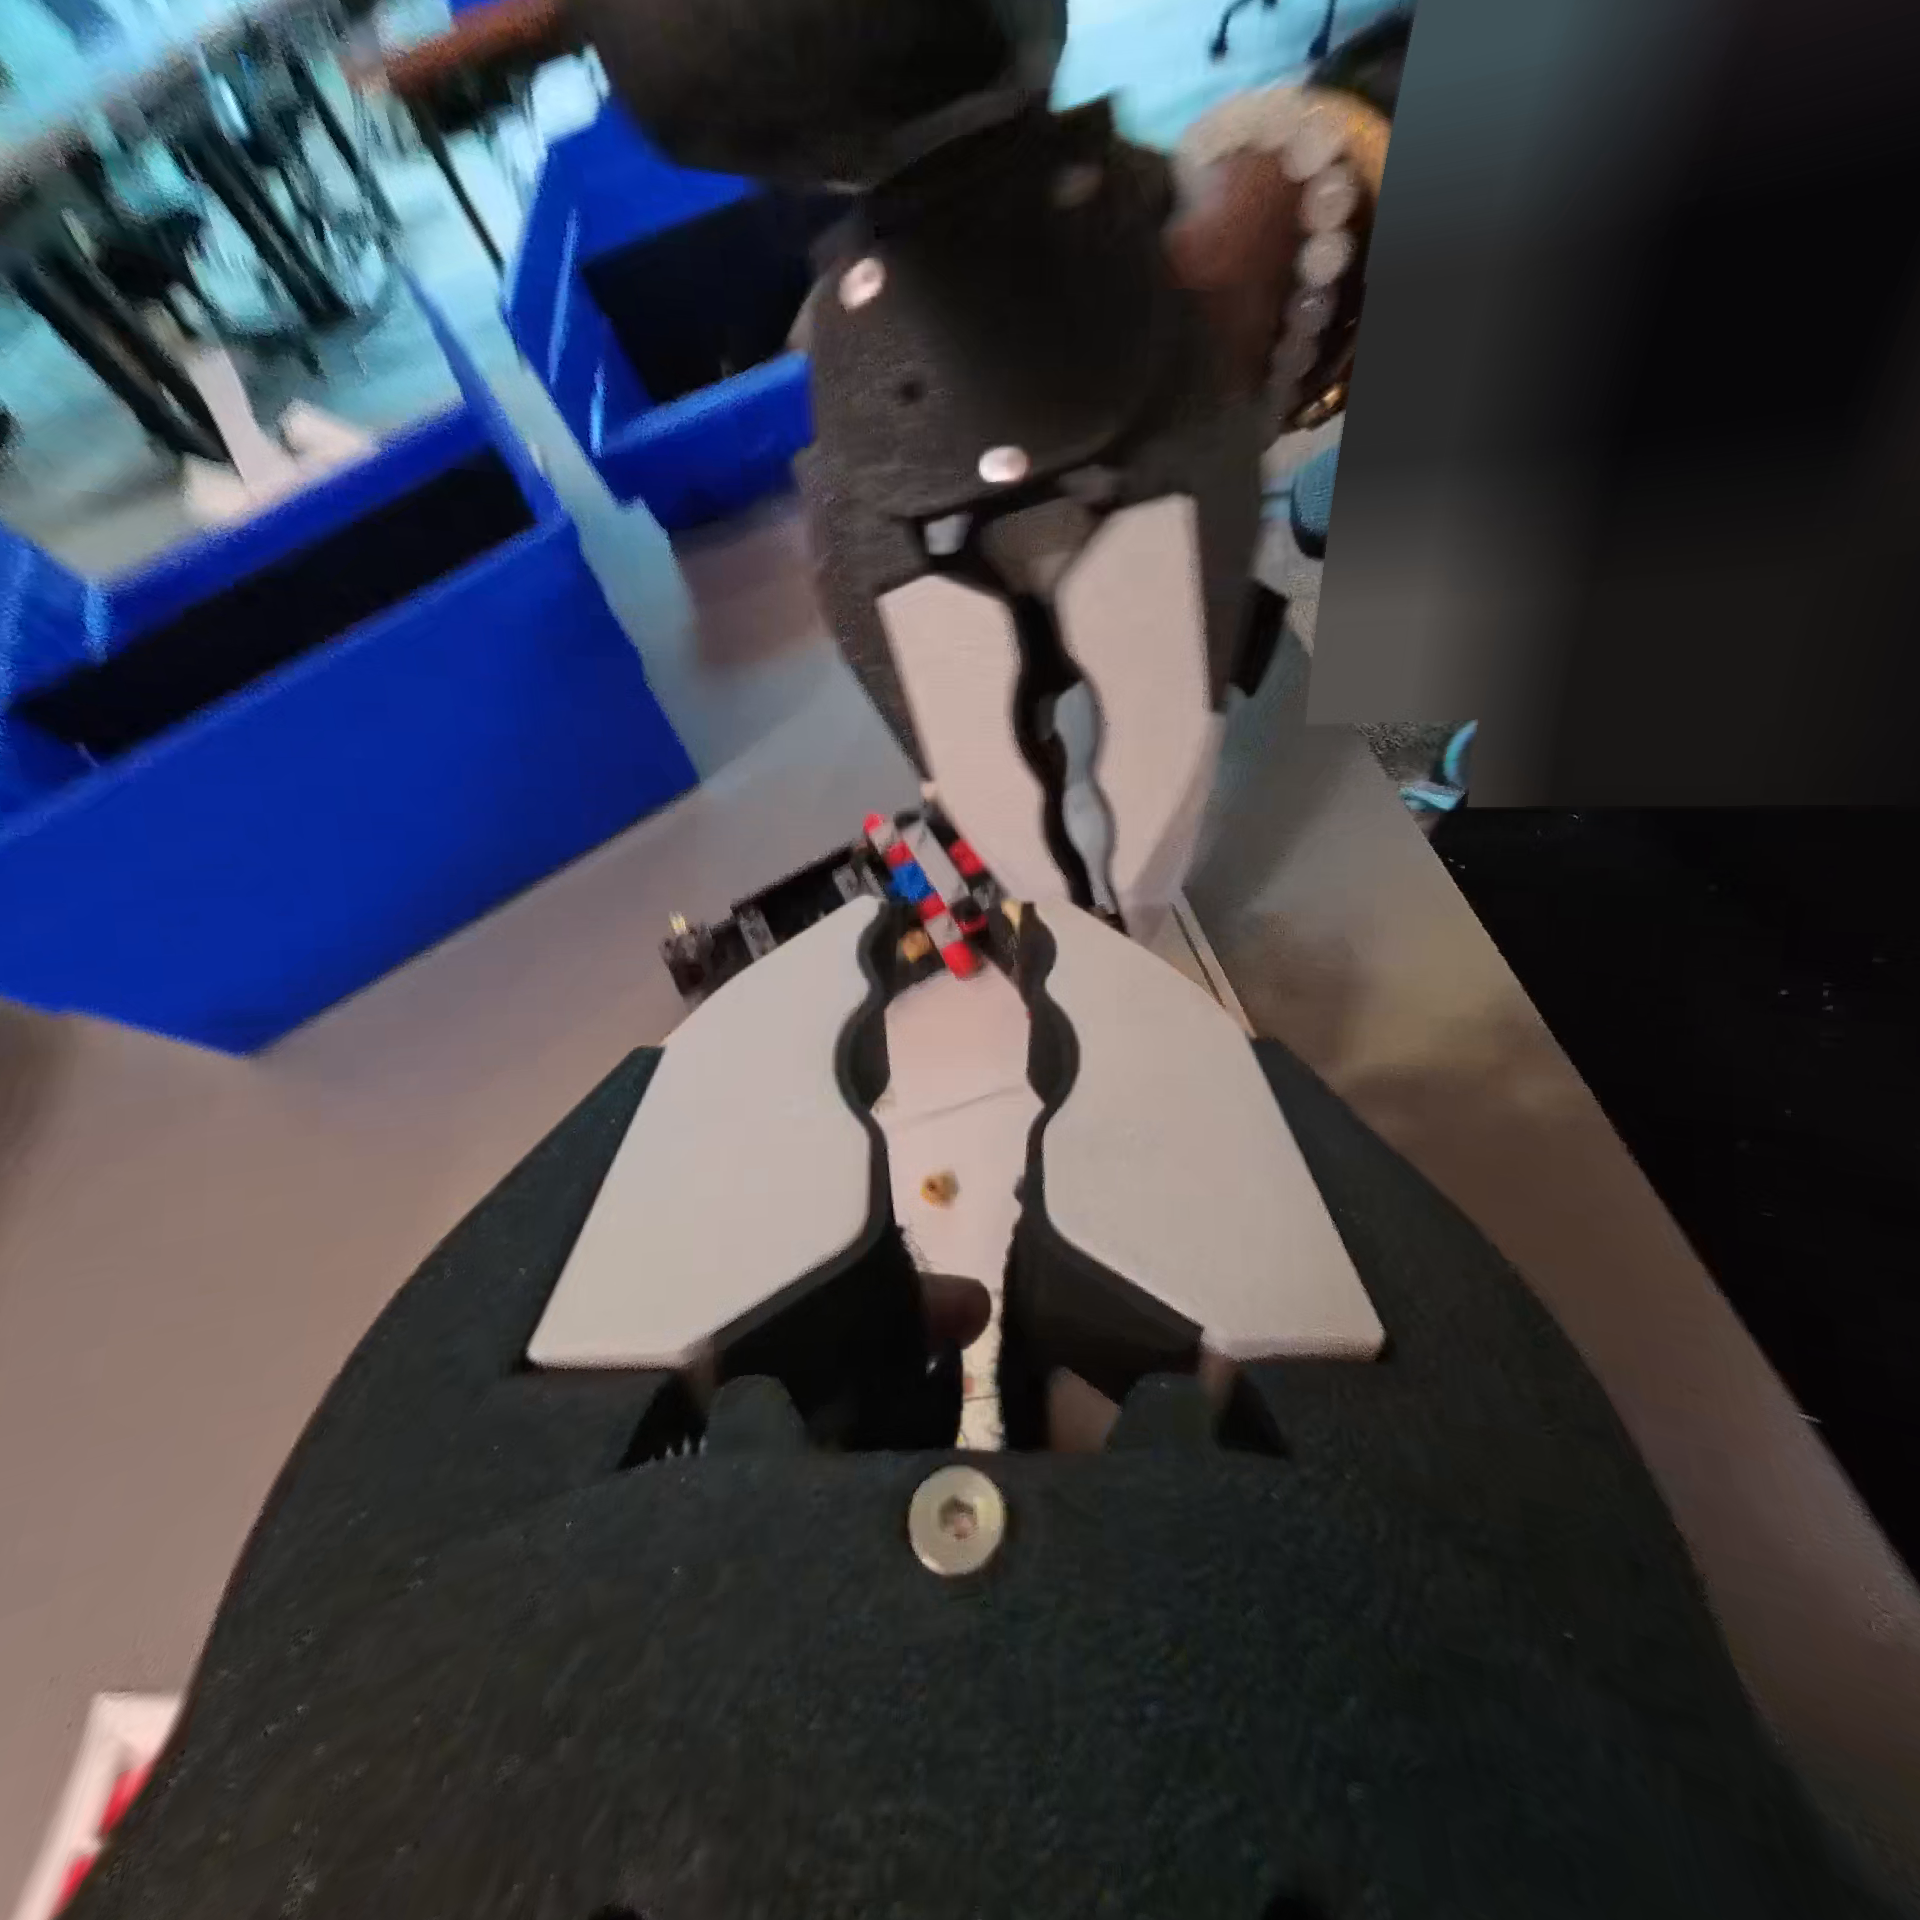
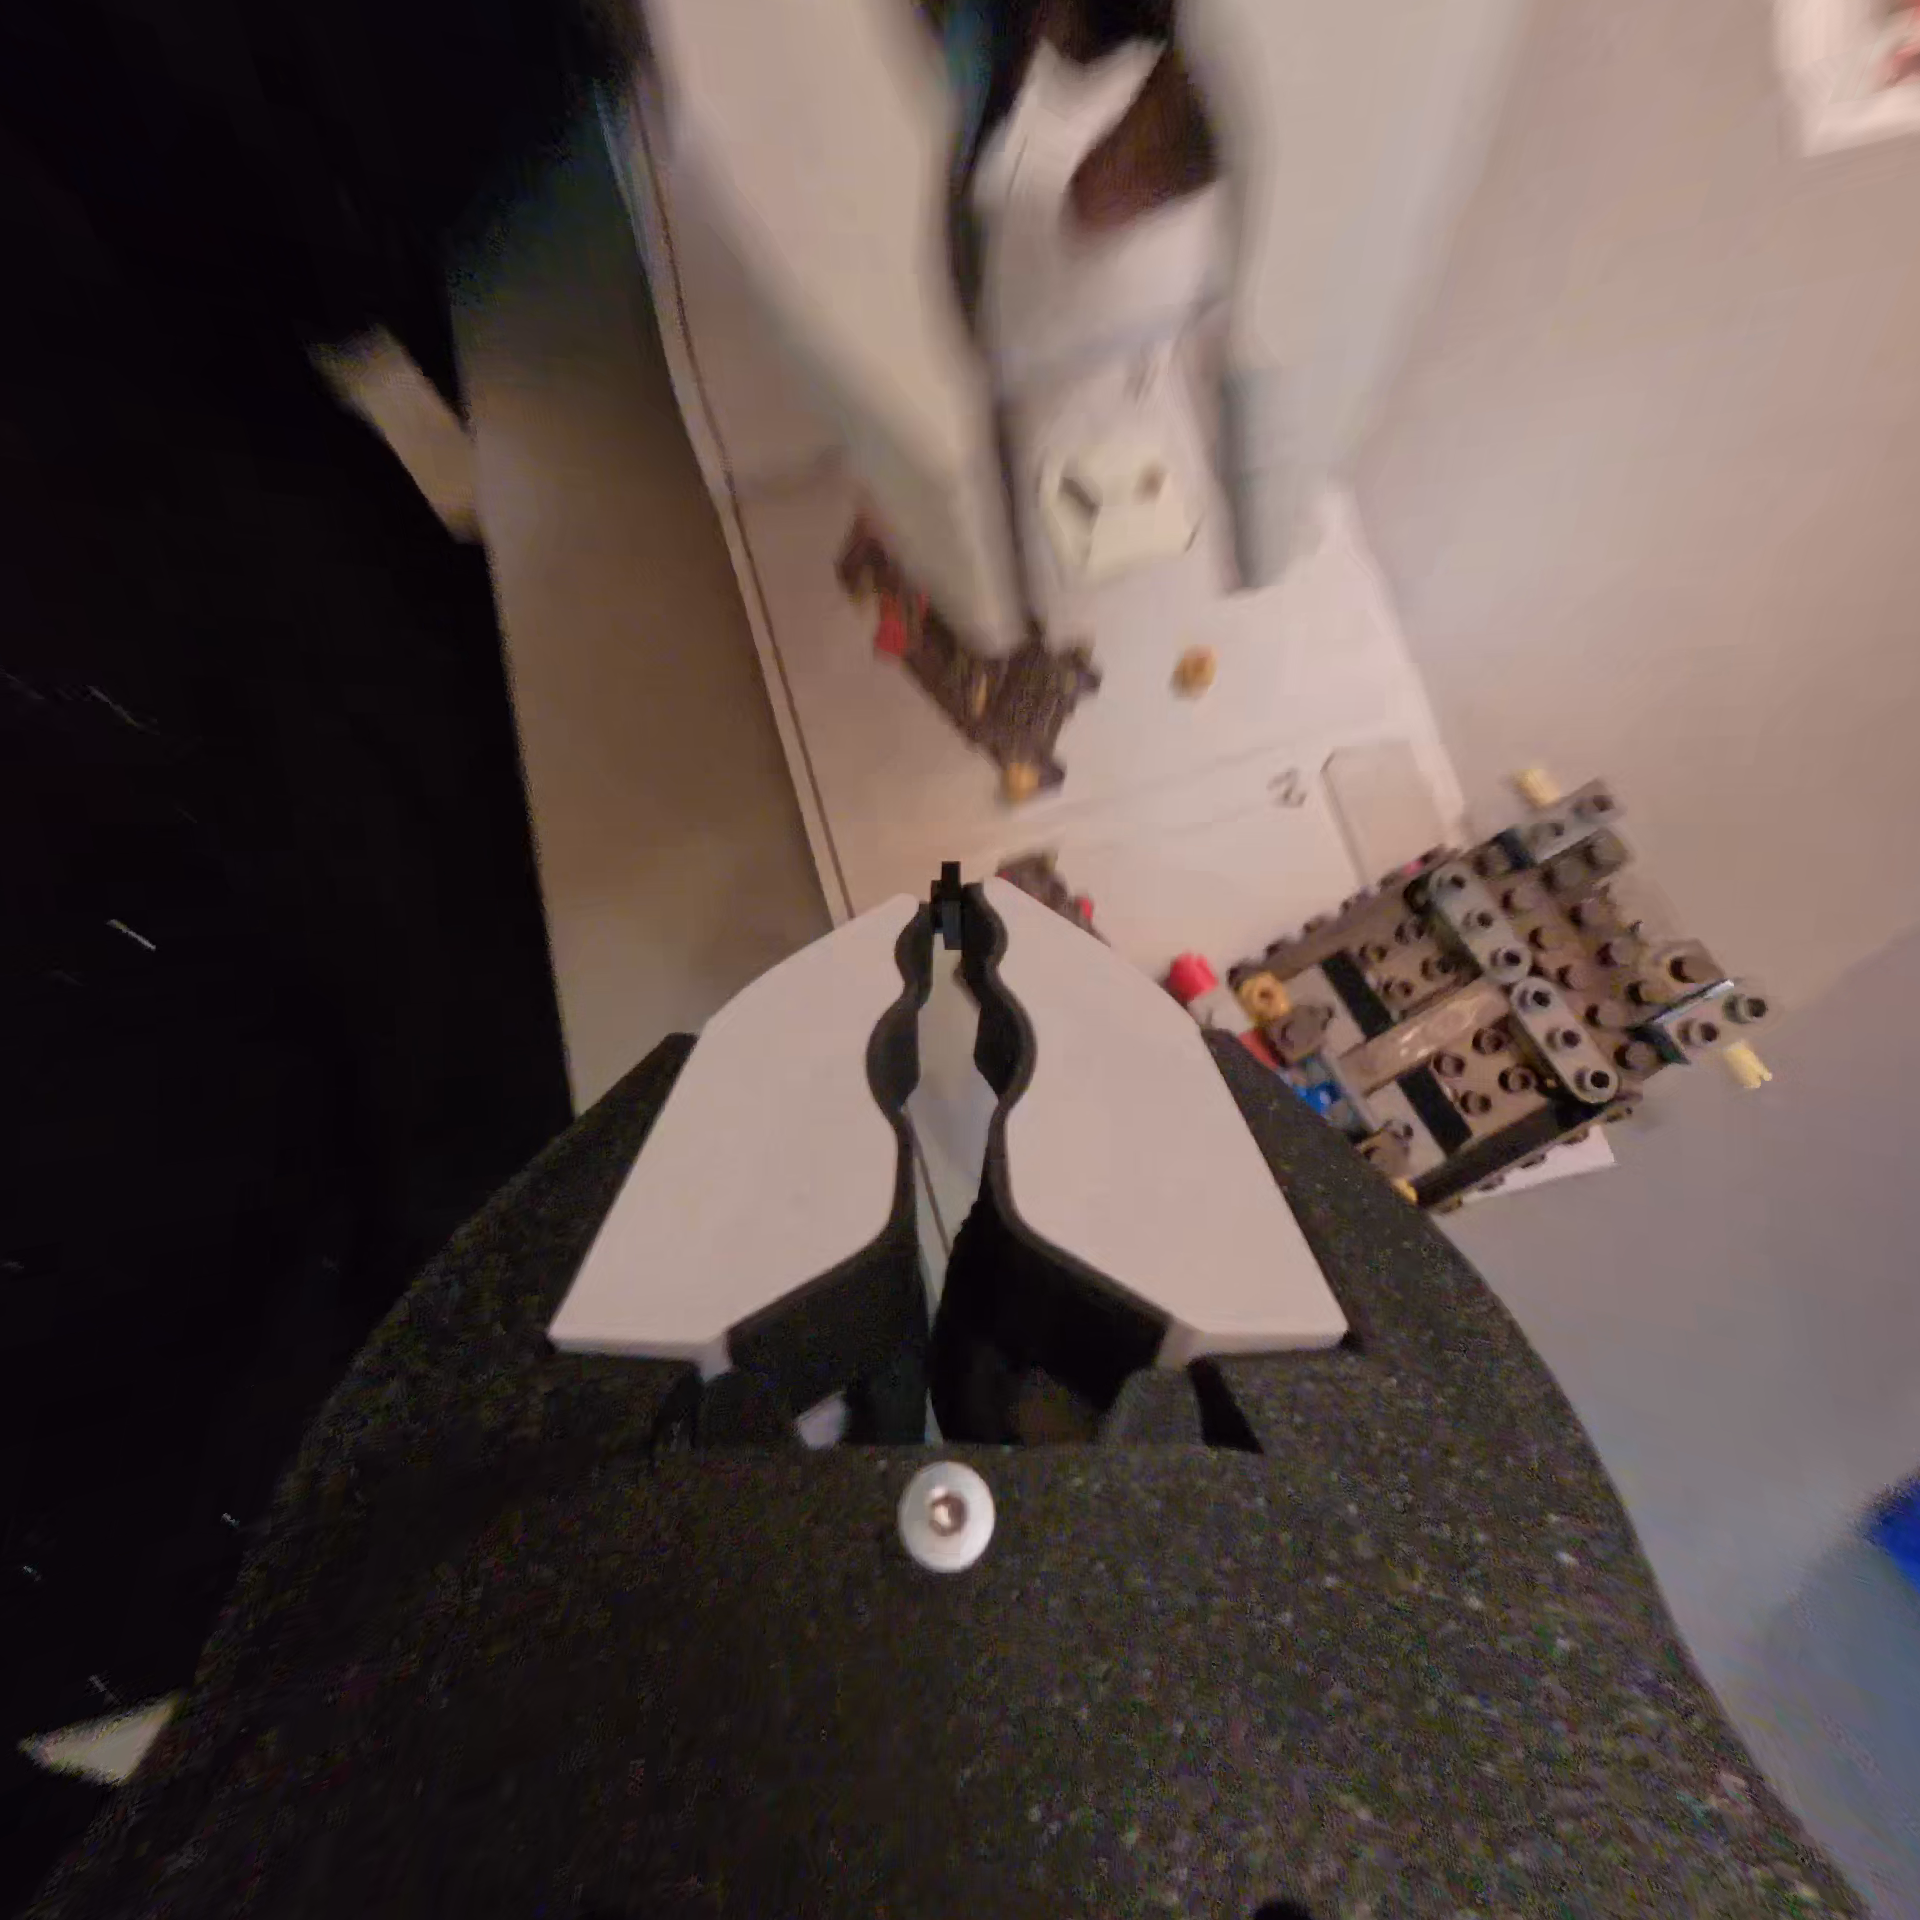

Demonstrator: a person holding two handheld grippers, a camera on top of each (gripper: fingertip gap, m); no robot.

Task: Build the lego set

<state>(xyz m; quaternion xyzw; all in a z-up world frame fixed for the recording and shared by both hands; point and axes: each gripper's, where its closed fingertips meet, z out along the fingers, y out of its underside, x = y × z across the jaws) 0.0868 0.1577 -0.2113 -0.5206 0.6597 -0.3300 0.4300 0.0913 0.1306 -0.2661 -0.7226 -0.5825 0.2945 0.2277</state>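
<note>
My left gripper [image 1: 951, 920] is open and low over a white sheet [image 1: 940, 1101]; a small tan piece [image 1: 940, 1184] lies between its fingers. Just past its tips is a lego build [image 1: 925, 894] with a black frame and a red, blue and grey strip. My right gripper [image 2: 951, 904] is shut on a small black piece [image 2: 945, 902]. It comes down from above in the left wrist view [image 1: 1081, 883], tips beside the build. A large dark studded lego assembly [image 2: 1496, 997] sits right of it. A smaller dark lego part [image 2: 977, 675] lies under the blurred left gripper [image 2: 1122, 540].
Two blue bins [image 1: 312, 779] [image 1: 665, 312] stand at the back left of the grey table [image 1: 312, 1195]. The table edge and dark floor run along the right [image 1: 1662, 1039], on the left in the right wrist view [image 2: 312, 831]. A tan piece [image 2: 1195, 670] lies on the sheet [image 2: 1247, 831]. The left gripper's tips are roughly 7 cm from the right gripper's.
</note>
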